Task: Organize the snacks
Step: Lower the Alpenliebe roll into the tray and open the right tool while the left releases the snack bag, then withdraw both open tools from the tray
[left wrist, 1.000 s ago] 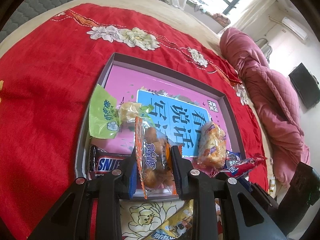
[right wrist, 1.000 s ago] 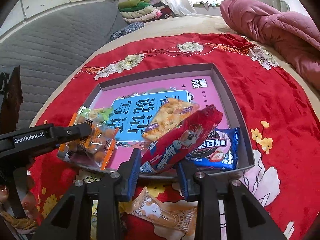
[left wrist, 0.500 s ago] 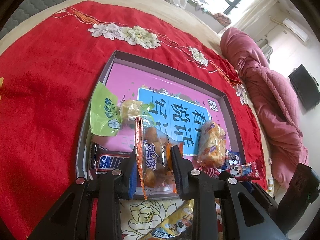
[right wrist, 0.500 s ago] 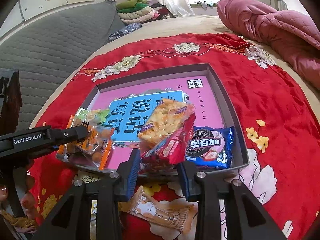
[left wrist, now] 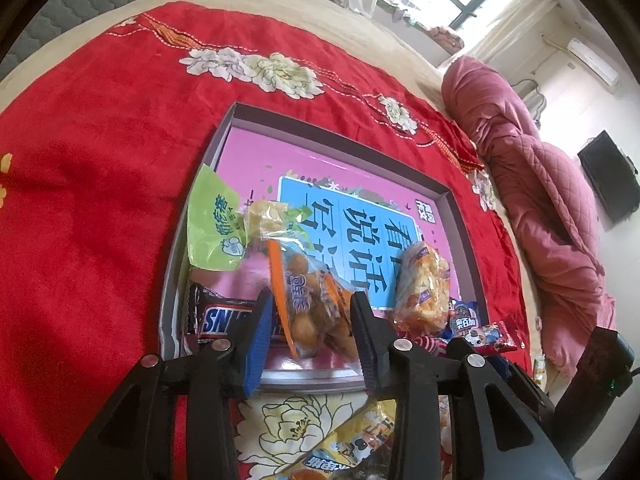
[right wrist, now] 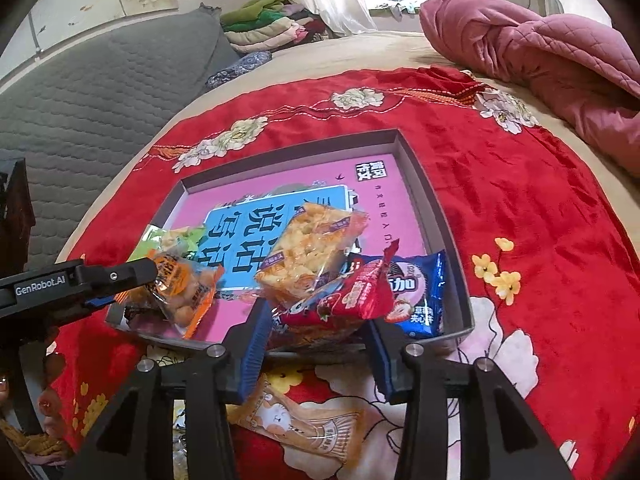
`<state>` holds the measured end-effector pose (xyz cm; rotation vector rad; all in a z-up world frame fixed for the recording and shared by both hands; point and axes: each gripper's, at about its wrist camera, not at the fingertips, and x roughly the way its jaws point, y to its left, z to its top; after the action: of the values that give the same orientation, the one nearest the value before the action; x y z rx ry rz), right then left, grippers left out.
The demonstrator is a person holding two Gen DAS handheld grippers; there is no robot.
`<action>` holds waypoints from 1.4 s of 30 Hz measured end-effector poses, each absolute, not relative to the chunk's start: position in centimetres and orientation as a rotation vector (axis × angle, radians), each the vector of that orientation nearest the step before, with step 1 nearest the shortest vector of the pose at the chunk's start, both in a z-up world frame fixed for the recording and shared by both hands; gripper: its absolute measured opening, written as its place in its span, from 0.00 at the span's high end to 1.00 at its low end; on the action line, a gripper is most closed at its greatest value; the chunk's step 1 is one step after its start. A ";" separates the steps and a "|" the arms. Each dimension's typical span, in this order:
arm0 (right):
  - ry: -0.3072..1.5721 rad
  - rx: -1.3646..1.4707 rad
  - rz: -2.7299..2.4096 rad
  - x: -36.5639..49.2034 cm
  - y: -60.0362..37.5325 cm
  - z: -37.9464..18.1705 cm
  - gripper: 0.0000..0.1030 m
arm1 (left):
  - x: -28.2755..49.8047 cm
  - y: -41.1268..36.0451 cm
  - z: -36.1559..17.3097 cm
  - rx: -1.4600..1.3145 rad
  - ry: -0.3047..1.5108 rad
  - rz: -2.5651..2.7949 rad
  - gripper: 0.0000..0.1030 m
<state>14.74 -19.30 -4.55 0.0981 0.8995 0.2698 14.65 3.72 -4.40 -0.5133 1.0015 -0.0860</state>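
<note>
A shallow grey box lid (left wrist: pixel 460 216) (right wrist: pixel 424 184) with a pink and blue inside lies on the red cloth. My left gripper (left wrist: pixel 310 322) stands open around an orange snack bag (left wrist: pixel 308 300) (right wrist: pixel 180 292) at the lid's near edge. My right gripper (right wrist: pixel 316 334) stands open around a red wrapper (right wrist: pixel 344 300) (left wrist: pixel 484 334) that lies in the lid. In the lid are also a Snickers bar (left wrist: pixel 224 318), a green packet (left wrist: pixel 214 224), a yellow cracker pack (right wrist: pixel 308 248) (left wrist: pixel 422 288) and a blue cookie pack (right wrist: pixel 416 292).
A tan snack packet (right wrist: pixel 304 424) lies on the cloth just below my right gripper. A yellow packet (left wrist: pixel 352 444) lies below my left gripper. A pink quilt (right wrist: pixel 540 56) is bunched at the far right. A grey headboard (right wrist: pixel 100 92) is at the left.
My left gripper's jaws have opened away from the orange bag. My right gripper has lowered the red wrapper into the lid and its jaws have opened wider.
</note>
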 end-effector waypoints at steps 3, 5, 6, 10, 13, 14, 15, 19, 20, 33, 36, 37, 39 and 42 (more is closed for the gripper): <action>0.898 0.102 0.260 14.8 -19.5 -4.5 0.53 | 14.7 3.7 -4.3 -0.510 1.003 -0.087 0.61; 0.894 0.103 0.253 14.9 -19.7 -4.3 0.51 | 14.6 3.7 -4.3 -0.507 1.005 -0.088 0.61; 0.892 0.105 0.249 14.9 -19.8 -4.3 0.51 | 14.6 3.7 -4.3 -0.504 1.005 -0.088 0.61; 0.882 0.113 0.241 15.2 -20.1 -4.0 0.49 | 14.5 3.6 -4.2 -0.502 1.006 -0.092 0.61; 0.875 0.119 0.238 15.3 -20.3 -3.8 0.48 | 14.5 3.6 -4.1 -0.497 1.006 -0.093 0.61; 0.874 0.120 0.239 15.3 -20.3 -3.7 0.48 | 14.5 3.6 -4.0 -0.496 1.006 -0.093 0.61; 0.874 0.120 0.238 15.3 -20.3 -3.7 0.48 | 14.5 3.6 -4.0 -0.496 1.006 -0.091 0.61; 0.876 0.121 0.237 15.4 -20.3 -3.7 0.48 | 14.4 3.7 -3.8 -0.495 1.005 -0.083 0.56; 0.875 0.121 0.237 15.3 -20.3 -3.7 0.48 | 14.4 3.7 -3.7 -0.495 1.004 -0.083 0.53; 0.851 0.117 0.219 15.3 -20.8 -3.3 0.48 | 13.9 3.9 -2.1 -0.476 0.980 -0.083 0.52; 0.841 0.124 0.215 15.2 -21.2 -2.8 0.47 | 13.6 4.0 -1.9 -0.471 0.977 -0.080 0.52; 0.836 0.126 0.214 15.2 -21.3 -2.7 0.47 | 13.6 4.0 -1.8 -0.470 0.975 -0.080 0.52; 0.828 0.128 0.215 15.1 -21.4 -2.4 0.47 | 13.5 4.0 -1.6 -0.466 0.974 -0.079 0.51; 0.817 0.127 0.219 15.0 -21.4 -2.1 0.44 | 13.3 4.1 -1.3 -0.465 0.968 -0.081 0.51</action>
<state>14.97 -21.44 -2.07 0.1273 0.8168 0.2189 13.28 4.05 -1.34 -0.4653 0.9683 -0.0813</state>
